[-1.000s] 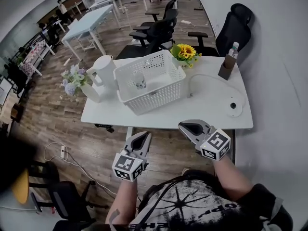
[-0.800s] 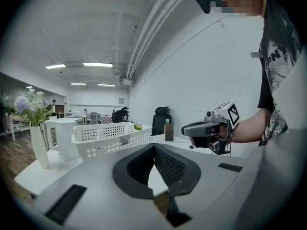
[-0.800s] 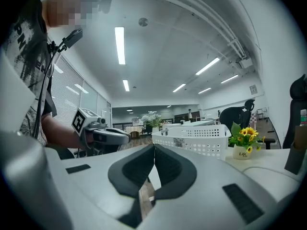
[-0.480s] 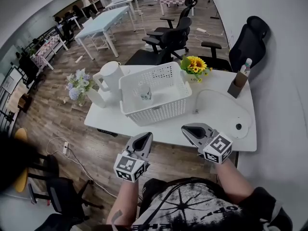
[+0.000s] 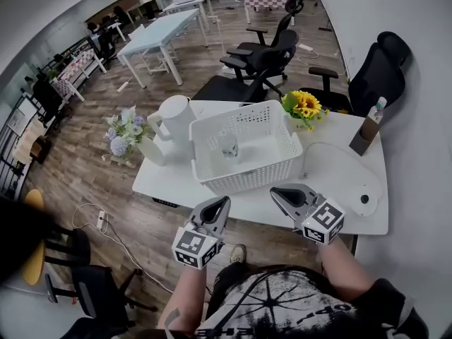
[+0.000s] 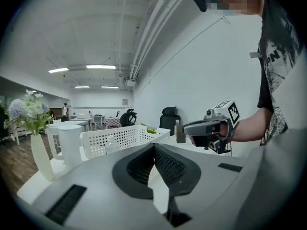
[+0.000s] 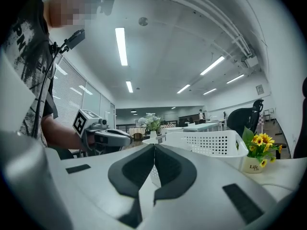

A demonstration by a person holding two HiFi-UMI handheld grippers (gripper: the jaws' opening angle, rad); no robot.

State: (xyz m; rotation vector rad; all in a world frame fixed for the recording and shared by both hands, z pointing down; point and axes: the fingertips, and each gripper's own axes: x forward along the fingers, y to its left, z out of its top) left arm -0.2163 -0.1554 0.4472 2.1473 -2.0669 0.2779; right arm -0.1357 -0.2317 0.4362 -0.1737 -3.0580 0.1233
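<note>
- Head view: open office, wood floor. A white table carries a basket with a glass inside. A pitcher stands just left of it, sunflowers at its far right corner.
- Left gripper and right gripper hover at the table's near edge, near the basket, touching nothing.
- Left gripper view: jaws pressed together, nothing between; basket ahead.
- Right gripper view: jaws clenched too, empty; basket ahead, to the right.
- I judge the basket light, stiff perforated plastic; I'd take it by the rim, one gripper per side. The glass looks loose and fragile and may tip.
</note>
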